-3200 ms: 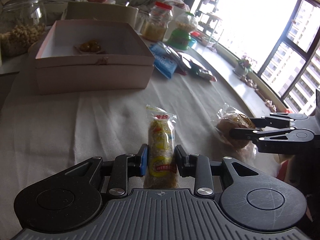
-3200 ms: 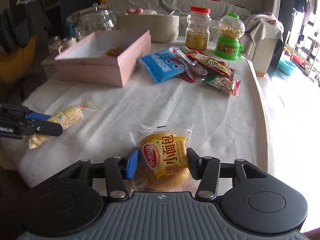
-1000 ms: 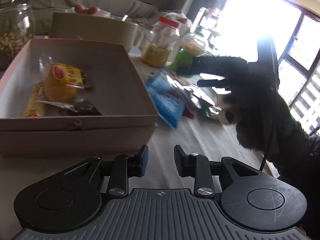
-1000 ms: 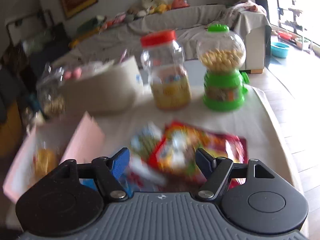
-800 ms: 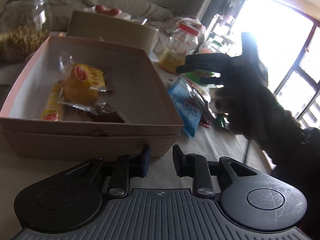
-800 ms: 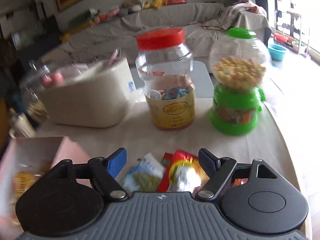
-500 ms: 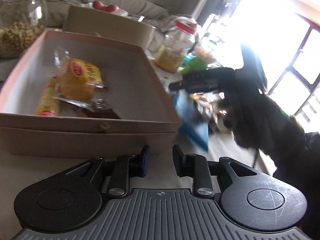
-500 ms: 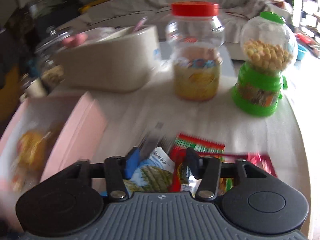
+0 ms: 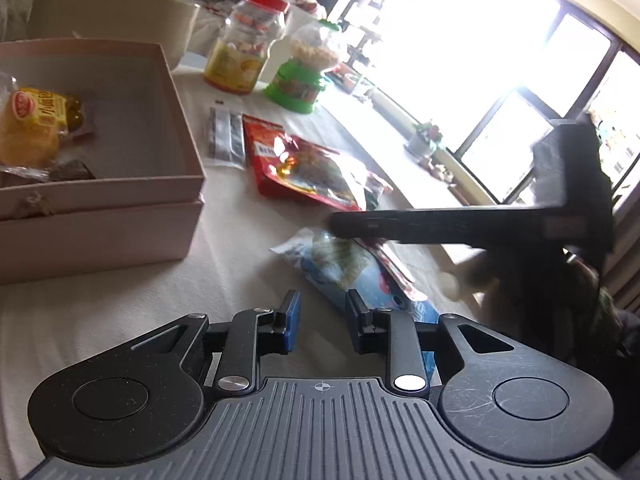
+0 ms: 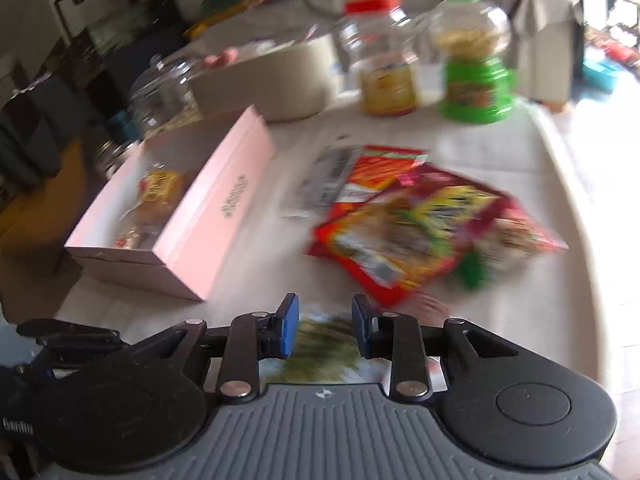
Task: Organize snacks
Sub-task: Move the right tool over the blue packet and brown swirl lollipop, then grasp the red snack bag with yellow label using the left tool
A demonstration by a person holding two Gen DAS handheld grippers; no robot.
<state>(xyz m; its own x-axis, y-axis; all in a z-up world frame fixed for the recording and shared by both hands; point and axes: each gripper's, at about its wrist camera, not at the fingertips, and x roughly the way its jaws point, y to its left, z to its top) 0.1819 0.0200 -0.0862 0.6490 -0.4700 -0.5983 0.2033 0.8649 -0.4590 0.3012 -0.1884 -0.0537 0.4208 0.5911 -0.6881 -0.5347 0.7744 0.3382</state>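
The right gripper point(image 10: 322, 330) is clamping a blue packet point(image 9: 352, 268), its jaws drawn in on the wrapper so that the packet's green-printed end is showing between the blue pads in the right wrist view. In the left wrist view the same packet is hanging under the dark bar of that gripper, just off the white cloth point(image 9: 120, 312), a little to the right of the pink box point(image 9: 120, 216). The left gripper point(image 9: 319, 320) is holding nothing: its jaws are standing part-way apart over bare cloth, with the packet's lower corner just beyond the right finger. The box is sitting open with a yellow bun point(image 9: 30, 128) and a dark bar inside, and most of its floor is still showing. The step in hand looks like carrying the blue packet to the box. The next move probably calls for swinging the right gripper leftward over the near wall, high enough that the limp wrapper is not catching on the rim, then opening over the free floor beside the bun. More snacks are waiting on the cloth: a red bag point(image 10: 404, 236) lying across others and a grey sachet point(image 9: 226, 136) near the box's far corner. The left gripper is likely best placed reaching for one of those.
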